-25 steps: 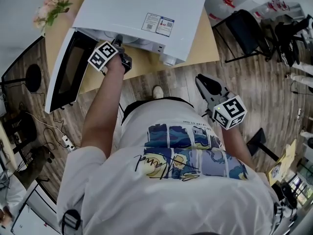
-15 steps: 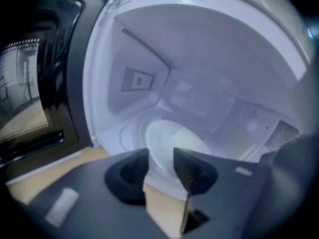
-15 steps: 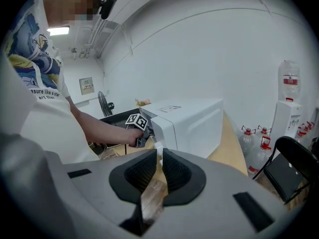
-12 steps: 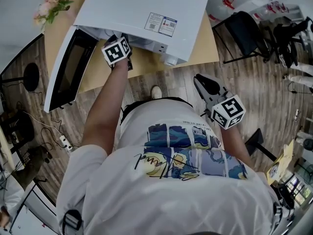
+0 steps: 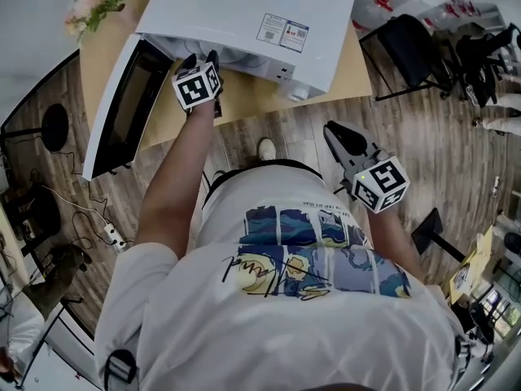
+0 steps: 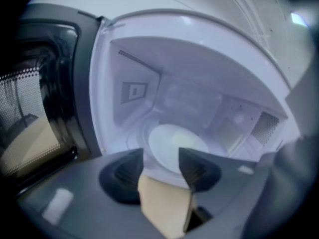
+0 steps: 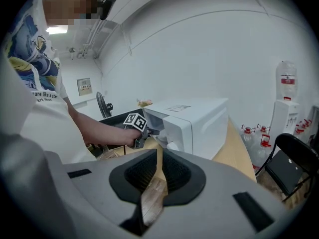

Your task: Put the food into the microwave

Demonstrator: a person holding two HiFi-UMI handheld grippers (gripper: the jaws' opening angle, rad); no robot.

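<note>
Reaching into the mouth of the microwave [image 5: 244, 10], the left gripper [image 5: 201, 59] is standing with its jaws spread wide. They have just been opening, and nothing is lying between them.

In the head view the microwave's top is hiding the cavity. Only the left gripper view is looking inside, where a white plate [image 6: 162, 147] is sitting on the cavity floor, just beyond the jaw tips and apart from them. It is carrying a pale, blurred heap of food [image 6: 190, 141], too blurred to identify.

The door [image 5: 122, 108] is hanging open at the left, and the left gripper view is cutting off its outer edge. A sticker [image 5: 285, 32] with blue print is showing on the microwave's top, too small to read.

The right gripper [image 5: 338, 135] is hovering right of the table [image 5: 244, 96], over the wood floor [image 5: 456, 161]. Its jaws are pressing nearly together, leaving only an empty slit. Its view alone is showing red-capped water bottles [image 7: 263, 151] beside a chair [image 7: 291, 168], and the left arm [image 7: 94, 133] stretching to the microwave.
</note>
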